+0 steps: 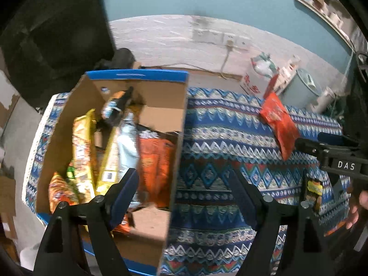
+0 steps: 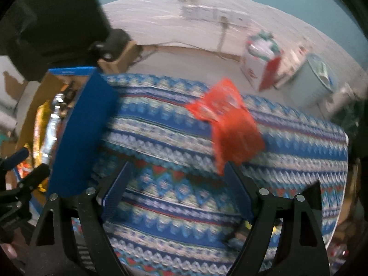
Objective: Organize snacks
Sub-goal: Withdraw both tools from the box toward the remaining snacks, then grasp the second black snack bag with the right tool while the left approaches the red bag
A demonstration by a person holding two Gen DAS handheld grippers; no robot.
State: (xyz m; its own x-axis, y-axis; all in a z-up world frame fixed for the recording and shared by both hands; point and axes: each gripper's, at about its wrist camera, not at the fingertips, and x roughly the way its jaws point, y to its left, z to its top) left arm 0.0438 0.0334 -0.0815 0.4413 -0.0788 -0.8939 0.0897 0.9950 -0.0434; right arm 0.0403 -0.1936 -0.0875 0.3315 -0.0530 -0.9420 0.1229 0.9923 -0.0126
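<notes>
Left wrist view. The left gripper [image 1: 184,193] points steeply down, jaws apart with nothing between them, straddling the right wall of the cardboard box [image 1: 177,151]. The box fills the 9 o'clock half of the frame and stands on the counter [image 1: 230,124], which is covered by a blue patterned cloth. Inside it several snack packs already stand or lean: a yellow pack [image 1: 81,147], a pale blue pack [image 1: 127,142], an orange bag [image 1: 156,161] and smaller packets toward 7 o'clock. Outside the box, a red snack bag [image 1: 279,124] lies on the cloth at 2 o'clock, and a small yellow packet [image 1: 314,187] at 4 o'clock. The right gripper [image 1: 331,154] enters from 3 o'clock, just beside the red bag.

Right wrist view (blurred). The right gripper [image 2: 177,193] is empty, jaws apart over bare cloth. The red snack bag [image 2: 230,124] lies at 1 o'clock, its lower corner just above the right finger. The box [image 2: 80,133] stands at 9 o'clock.

Progress, as judged: most snacks are boxed; at least the red bag and the small packet remain.
</notes>
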